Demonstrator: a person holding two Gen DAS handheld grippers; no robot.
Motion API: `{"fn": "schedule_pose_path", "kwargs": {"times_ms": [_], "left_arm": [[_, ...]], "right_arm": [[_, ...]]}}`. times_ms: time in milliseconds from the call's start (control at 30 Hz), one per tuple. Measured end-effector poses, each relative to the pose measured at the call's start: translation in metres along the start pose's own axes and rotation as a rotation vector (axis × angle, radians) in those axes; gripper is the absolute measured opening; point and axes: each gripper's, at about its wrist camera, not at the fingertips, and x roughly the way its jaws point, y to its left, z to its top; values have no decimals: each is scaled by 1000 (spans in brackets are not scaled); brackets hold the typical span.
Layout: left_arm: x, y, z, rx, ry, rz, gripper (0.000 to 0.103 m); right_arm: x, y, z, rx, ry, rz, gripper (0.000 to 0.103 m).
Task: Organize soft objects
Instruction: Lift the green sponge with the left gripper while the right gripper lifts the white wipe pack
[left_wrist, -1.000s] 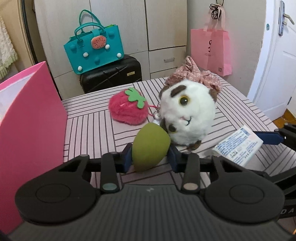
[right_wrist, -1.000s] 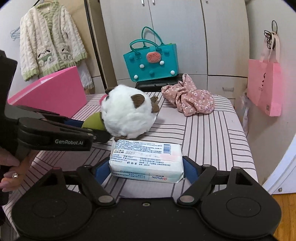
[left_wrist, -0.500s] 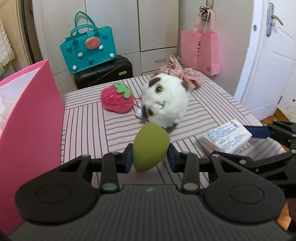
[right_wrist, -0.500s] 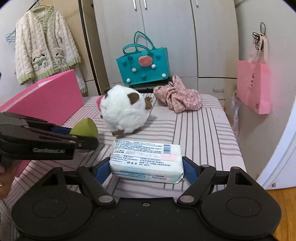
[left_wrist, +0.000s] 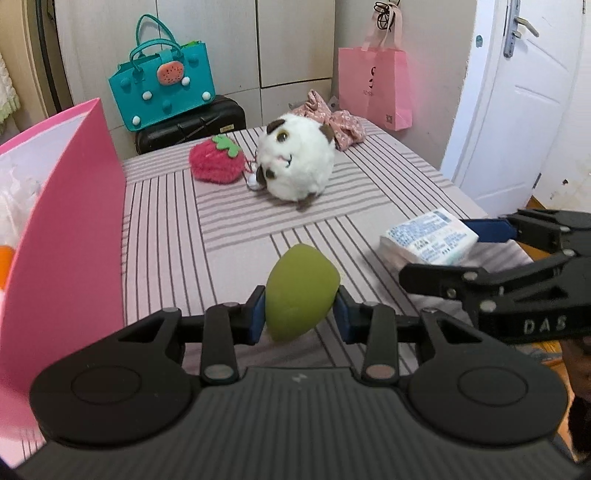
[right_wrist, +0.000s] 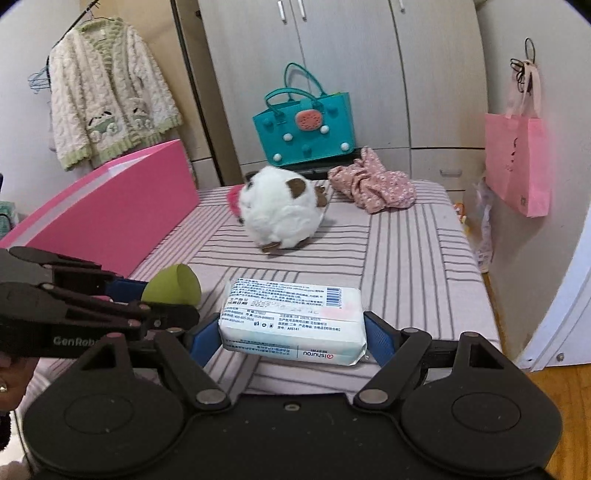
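Note:
My left gripper (left_wrist: 300, 314) is shut on a green egg-shaped sponge (left_wrist: 300, 291), held above the striped table (left_wrist: 236, 229). That sponge (right_wrist: 173, 284) shows again at the left of the right wrist view. My right gripper (right_wrist: 293, 334) is shut on a white tissue pack (right_wrist: 291, 317), which also appears as the tissue pack (left_wrist: 428, 240) at the right of the left wrist view. Farther back on the table stand a round white plush animal (left_wrist: 295, 162), a pink strawberry plush (left_wrist: 216, 164) and a crumpled floral cloth (right_wrist: 373, 182).
An open pink box (left_wrist: 70, 221) stands along the table's left side, with white stuffing inside. A teal handbag (left_wrist: 162, 77) sits on a black suitcase (left_wrist: 192, 125) behind the table. A pink paper bag (left_wrist: 373, 88) hangs on the wall; a white door (left_wrist: 517, 103) is at right.
Both grippers have pulled back toward the near edge of the table with their loads, so the white plush and strawberry now lie farther off. Grips unchanged.

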Motion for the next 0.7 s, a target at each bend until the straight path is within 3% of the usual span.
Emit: {"fn": "schedule_pose_path", "kwargs": {"times_ms": [267,533,700], "left_arm": [[-31,4,-15,9,25,-29,37],[-57,11,-25,27,25,1,37],[-73,19,-31,25,33,-6,37]], "right_arm": [[-14,13,1,-7,29,97,83],[-29,30,-2,-16,29,130,83],[-39,40,-5,-12,55,195,83]]}}
